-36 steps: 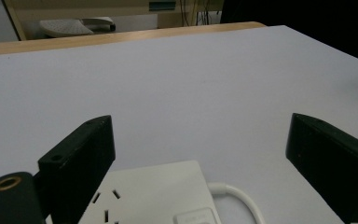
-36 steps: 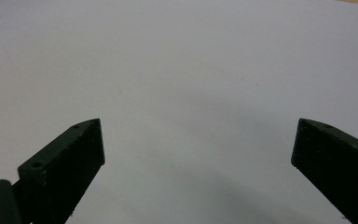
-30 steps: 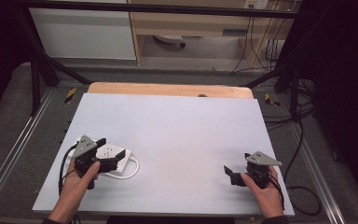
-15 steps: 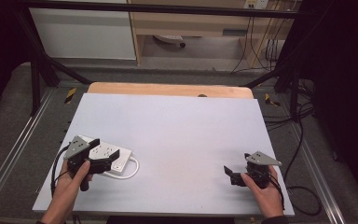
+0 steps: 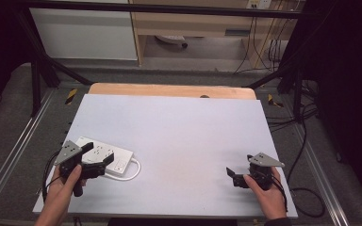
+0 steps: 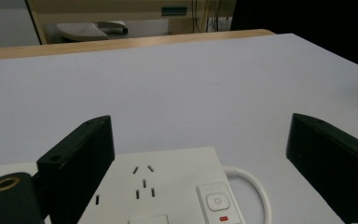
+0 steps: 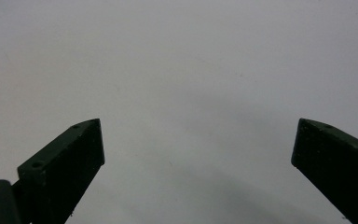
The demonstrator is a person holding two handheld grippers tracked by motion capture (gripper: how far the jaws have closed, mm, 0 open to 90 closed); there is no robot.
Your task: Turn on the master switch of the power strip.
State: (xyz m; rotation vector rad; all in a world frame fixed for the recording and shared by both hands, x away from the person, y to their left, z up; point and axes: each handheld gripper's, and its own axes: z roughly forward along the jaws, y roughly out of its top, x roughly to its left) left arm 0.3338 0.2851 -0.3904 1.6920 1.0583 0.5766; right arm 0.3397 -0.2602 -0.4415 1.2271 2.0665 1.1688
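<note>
Just below left tongs [image 6: 200, 154], power strip [image 6: 168, 186]

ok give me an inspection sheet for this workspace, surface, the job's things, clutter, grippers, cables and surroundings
Surface: pale grey tabletop on a wooden board, flat and clean.
Job's things: white power strip lying flat at the near left, switch end toward the middle.
Clutter: nothing seen.
Grippers: left gripper open over the strip, jaws apart and not gripping; right gripper open above bare table at the near right.
Cables: the strip's white cord loops on the table; black gripper cables trail off the edges.
Surroundings: dark frame, floor cables, cabinet behind.
</note>
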